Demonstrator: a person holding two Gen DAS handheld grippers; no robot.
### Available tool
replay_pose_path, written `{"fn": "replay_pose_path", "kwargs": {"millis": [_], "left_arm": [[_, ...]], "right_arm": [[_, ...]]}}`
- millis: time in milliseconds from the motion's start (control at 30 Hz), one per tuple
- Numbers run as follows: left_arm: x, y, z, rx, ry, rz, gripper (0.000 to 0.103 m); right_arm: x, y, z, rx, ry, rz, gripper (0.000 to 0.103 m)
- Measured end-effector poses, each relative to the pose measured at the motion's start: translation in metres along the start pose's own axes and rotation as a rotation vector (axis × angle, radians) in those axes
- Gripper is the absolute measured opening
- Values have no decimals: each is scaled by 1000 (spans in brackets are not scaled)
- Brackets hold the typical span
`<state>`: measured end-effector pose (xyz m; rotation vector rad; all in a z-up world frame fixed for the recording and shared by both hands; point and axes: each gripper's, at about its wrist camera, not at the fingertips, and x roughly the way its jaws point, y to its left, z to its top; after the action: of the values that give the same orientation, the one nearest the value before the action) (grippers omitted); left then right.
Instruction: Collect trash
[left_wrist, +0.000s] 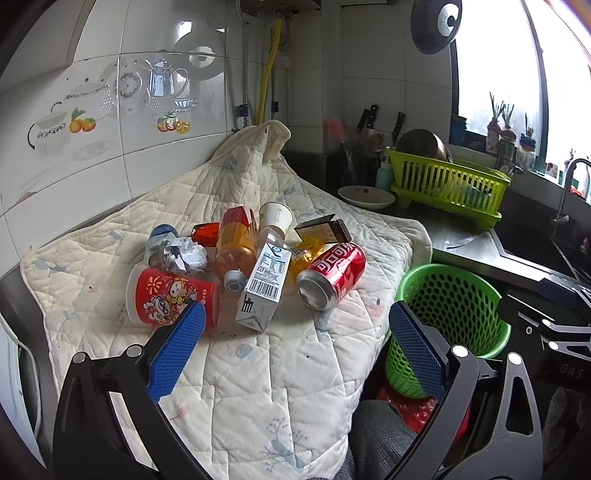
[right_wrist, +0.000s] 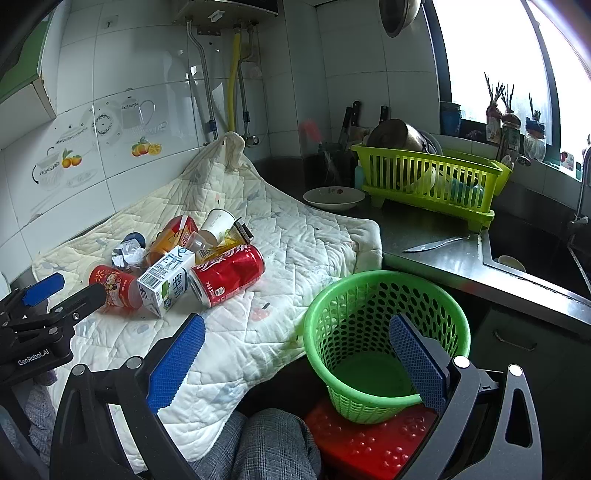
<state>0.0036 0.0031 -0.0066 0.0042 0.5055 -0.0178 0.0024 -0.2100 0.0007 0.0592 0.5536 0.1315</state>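
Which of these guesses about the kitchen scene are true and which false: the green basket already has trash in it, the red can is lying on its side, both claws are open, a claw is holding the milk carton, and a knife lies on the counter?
1. The green basket already holds trash. False: its inside looks empty.
2. The red can lies on its side on the quilted cloth. True.
3. The left claw and the right claw are both open. True.
4. A claw grips the milk carton. False: the carton lies free in the pile.
5. A knife lies on the counter near the sink. True.
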Motion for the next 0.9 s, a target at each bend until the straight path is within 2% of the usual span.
{"fn": "replay_pose_path", "kwargs": {"millis": [900], "left_arm": [[7,6,1,-11,10,17,98]], "right_arm": [[17,6,0,-8,28,6,97]]}}
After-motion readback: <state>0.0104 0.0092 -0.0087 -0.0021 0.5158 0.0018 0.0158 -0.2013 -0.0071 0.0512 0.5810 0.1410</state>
